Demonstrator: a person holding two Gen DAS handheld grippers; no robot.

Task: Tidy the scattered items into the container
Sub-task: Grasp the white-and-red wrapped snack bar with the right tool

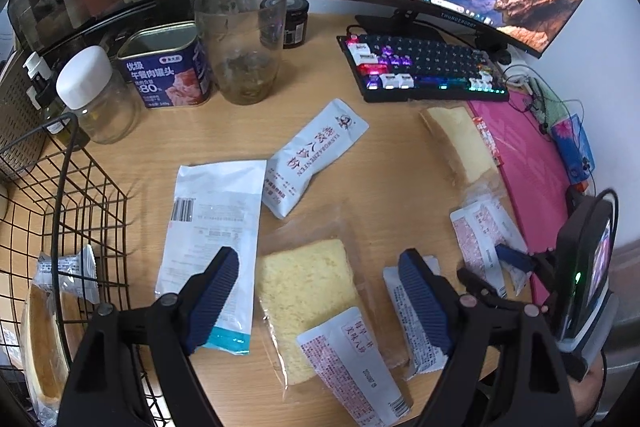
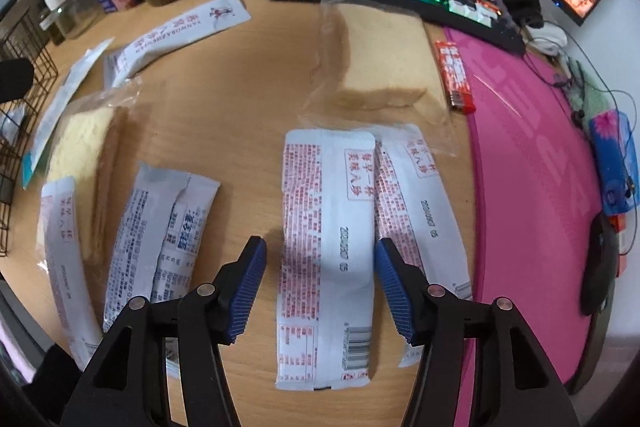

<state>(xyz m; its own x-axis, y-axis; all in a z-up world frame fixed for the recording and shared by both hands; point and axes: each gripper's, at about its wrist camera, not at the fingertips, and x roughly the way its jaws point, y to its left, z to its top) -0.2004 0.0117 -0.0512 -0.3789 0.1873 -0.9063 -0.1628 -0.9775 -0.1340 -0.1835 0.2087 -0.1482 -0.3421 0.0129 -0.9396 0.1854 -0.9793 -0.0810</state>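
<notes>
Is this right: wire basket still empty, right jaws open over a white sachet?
Not quite. The wire basket is not empty: the left wrist view shows wrapped bread in it. The rest holds: right gripper jaws open over the white sachet.

On my screens the round wooden tabletop [image 2: 240, 99] is pale tan, with a flat hot-pink desk mat [image 2: 532, 155] over its right side. I see white sachets printed in red text [image 2: 326, 251], a blue-lettered white packet [image 2: 160, 239], and pale yellow bread slices in clear wrap [image 1: 304, 291]. The black wire basket [image 1: 86, 203] has a square grid. My gripper pads [image 2: 248, 291] are ribbed navy blue; the black keyboard [image 1: 424, 71] glows rainbow.
</notes>
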